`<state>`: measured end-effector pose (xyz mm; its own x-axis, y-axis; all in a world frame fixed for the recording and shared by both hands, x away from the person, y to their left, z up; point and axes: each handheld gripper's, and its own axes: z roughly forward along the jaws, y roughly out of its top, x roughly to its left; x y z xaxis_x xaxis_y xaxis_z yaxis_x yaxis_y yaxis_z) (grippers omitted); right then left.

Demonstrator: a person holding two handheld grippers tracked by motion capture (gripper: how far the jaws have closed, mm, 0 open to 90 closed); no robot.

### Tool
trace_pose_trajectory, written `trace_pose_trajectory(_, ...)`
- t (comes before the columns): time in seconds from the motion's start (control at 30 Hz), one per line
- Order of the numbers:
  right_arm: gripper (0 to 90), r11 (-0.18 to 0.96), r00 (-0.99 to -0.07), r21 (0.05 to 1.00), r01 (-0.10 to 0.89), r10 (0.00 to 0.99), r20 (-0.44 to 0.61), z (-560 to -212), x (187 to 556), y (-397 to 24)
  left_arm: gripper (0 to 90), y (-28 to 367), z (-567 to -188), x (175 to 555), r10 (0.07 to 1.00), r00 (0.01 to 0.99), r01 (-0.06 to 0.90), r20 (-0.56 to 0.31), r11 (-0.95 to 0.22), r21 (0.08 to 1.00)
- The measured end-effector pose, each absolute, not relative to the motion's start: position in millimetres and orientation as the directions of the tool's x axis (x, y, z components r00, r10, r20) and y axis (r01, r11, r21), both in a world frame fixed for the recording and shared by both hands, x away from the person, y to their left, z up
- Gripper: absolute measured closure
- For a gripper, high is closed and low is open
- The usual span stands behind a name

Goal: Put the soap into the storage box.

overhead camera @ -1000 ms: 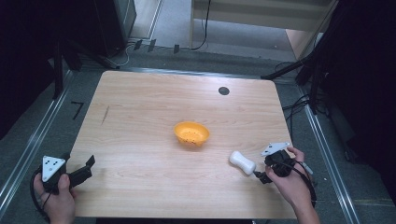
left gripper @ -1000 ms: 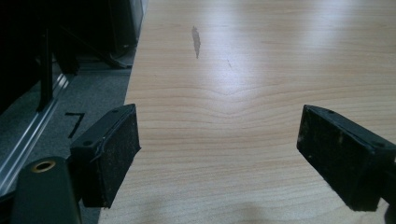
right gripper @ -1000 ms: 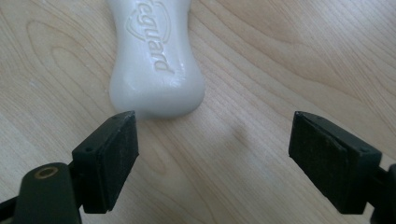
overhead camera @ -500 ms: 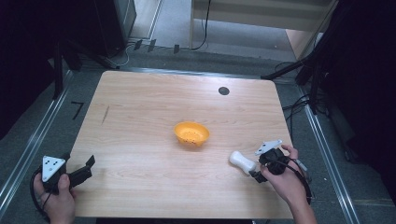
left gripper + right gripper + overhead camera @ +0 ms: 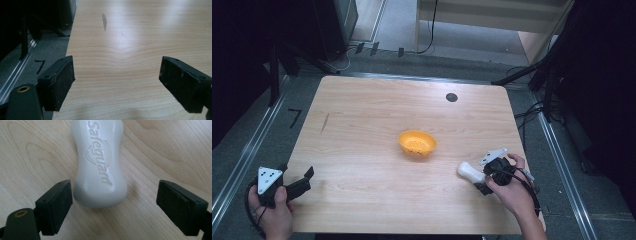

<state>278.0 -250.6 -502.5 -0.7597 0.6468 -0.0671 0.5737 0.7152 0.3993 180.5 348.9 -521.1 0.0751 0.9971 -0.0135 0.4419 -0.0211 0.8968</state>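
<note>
While the right gripper [image 5: 113,202] stands with its jaws apart and has just been opening wider, the white Safeguard soap bar [image 5: 100,162] lies on the table straight ahead of it, toward twelve o'clock in the right gripper view. The bar's near end sits just inside the gap, close by the left pad [image 5: 56,205] and well clear of the right one; no pad presses on it. Its long axis runs almost directly away from the gripper, tipped slightly toward one o'clock, so the jaws flank its narrow sides and would have to slide forward along that axis to bracket its waist. In the high view the right gripper [image 5: 479,180] sits near the table's lower right corner, held by the right hand [image 5: 509,192], with the soap [image 5: 469,171] poking out at its ten o'clock. This hand is far nearer the bar than the other. The left gripper [image 5: 307,180], jaws likewise wide apart with bare wood between them, rests at the lower left edge. An orange bowl [image 5: 417,143] stands near the table's middle, at about ten o'clock from the soap and apart from it. The light wooden table [image 5: 362,115] carries a small black disc [image 5: 451,97] near its far edge; dark floor, cables and metal rails surround it.
</note>
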Motion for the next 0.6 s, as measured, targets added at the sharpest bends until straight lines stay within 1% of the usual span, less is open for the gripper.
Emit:
trace_pose_trajectory(0.4, 14.6, 0.723, -0.769, 0.391, 0.57, 0.637, -0.057, -504.3, 283.3, -237.5, 13.4, 349.0, -521.1, 180.6, 0.997, 0.076, 0.443, -0.014, -0.021, 0.896)
trace_pose_trajectory(0.6, 16.1, 0.721, -0.768, 0.383, 0.577, 0.639, -0.048, -504.6, 286.2, -231.6, 13.4, 348.9, -521.2, 180.7, 0.997, 0.077, 0.443, -0.016, -0.02, 0.896)
